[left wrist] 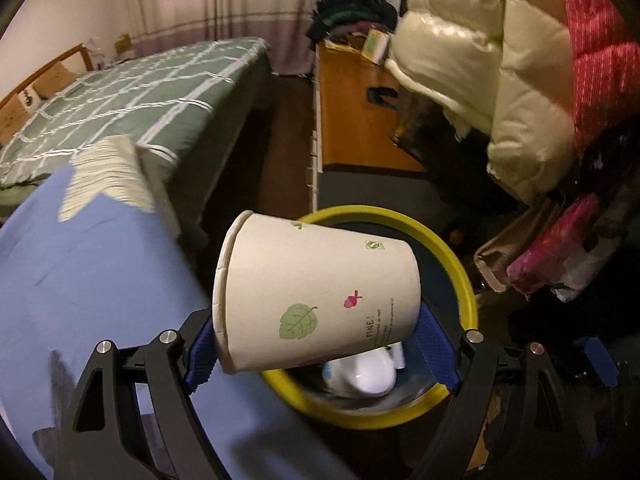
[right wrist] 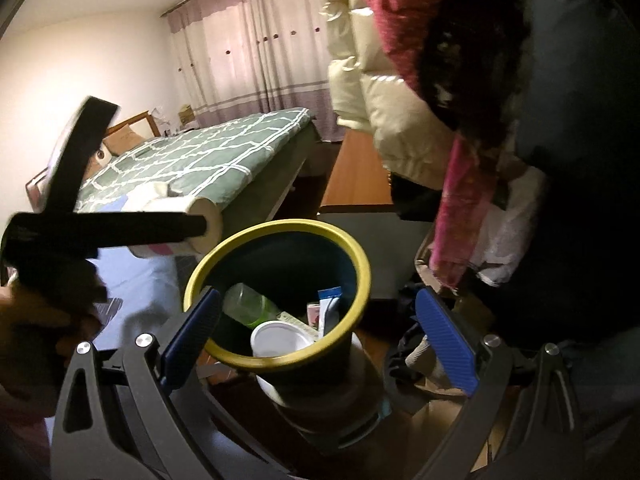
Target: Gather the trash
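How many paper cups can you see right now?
1: the paper cup lies sideways in the left gripper, over the yellow-rimmed bin. Others may be buried inside it.

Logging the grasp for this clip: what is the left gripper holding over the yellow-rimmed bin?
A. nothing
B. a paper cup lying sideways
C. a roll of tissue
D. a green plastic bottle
B: the left gripper has its blue pads pressed against a leaf-printed paper cup lying sideways above the yellow-rimmed bin.

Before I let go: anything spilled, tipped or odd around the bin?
Nothing spilled. The paper cup lies sideways in the left claw, above the yellow-rimmed bin, which stands upright with trash inside. The right claw is open and empty.
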Demonstrator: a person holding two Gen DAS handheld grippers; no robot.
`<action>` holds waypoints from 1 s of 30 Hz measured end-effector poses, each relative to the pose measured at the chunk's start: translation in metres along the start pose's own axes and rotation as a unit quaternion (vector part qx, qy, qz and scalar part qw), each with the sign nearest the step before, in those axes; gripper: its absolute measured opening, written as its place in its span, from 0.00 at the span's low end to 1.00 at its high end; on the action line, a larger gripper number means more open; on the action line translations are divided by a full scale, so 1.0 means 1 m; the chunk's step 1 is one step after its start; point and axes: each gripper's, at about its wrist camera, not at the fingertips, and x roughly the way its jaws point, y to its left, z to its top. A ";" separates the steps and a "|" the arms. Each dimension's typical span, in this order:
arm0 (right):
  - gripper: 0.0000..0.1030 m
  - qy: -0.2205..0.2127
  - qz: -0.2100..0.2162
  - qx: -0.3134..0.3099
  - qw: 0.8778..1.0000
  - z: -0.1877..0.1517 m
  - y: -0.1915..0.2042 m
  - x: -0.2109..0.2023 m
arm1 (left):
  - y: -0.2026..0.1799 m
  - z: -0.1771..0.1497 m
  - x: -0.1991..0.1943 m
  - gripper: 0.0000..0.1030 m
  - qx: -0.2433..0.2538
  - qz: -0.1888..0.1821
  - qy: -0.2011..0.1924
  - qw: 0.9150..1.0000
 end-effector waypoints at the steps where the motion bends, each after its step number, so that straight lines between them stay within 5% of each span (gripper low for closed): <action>1: 0.90 -0.003 0.000 0.003 1.000 0.001 -0.003 -0.003 | -0.007 0.002 0.007 0.81 0.003 -0.004 0.003 1.000; 8: 0.90 -0.009 -0.003 0.000 1.000 0.005 -0.007 -0.013 | -0.004 0.003 0.015 0.90 -0.019 -0.008 0.000 1.000; 16: 0.90 0.006 0.038 -0.032 0.999 0.001 0.028 -0.018 | 0.054 -0.034 -0.102 0.95 -0.044 0.059 -0.104 0.992; 22: 0.90 0.009 0.084 -0.076 0.994 0.002 0.070 -0.028 | 0.105 -0.105 -0.210 0.95 -0.082 0.129 -0.172 0.973; 30: 0.92 -0.004 0.124 -0.118 0.985 0.006 0.115 -0.056 | 0.169 -0.208 -0.309 0.95 -0.180 0.210 -0.193 0.941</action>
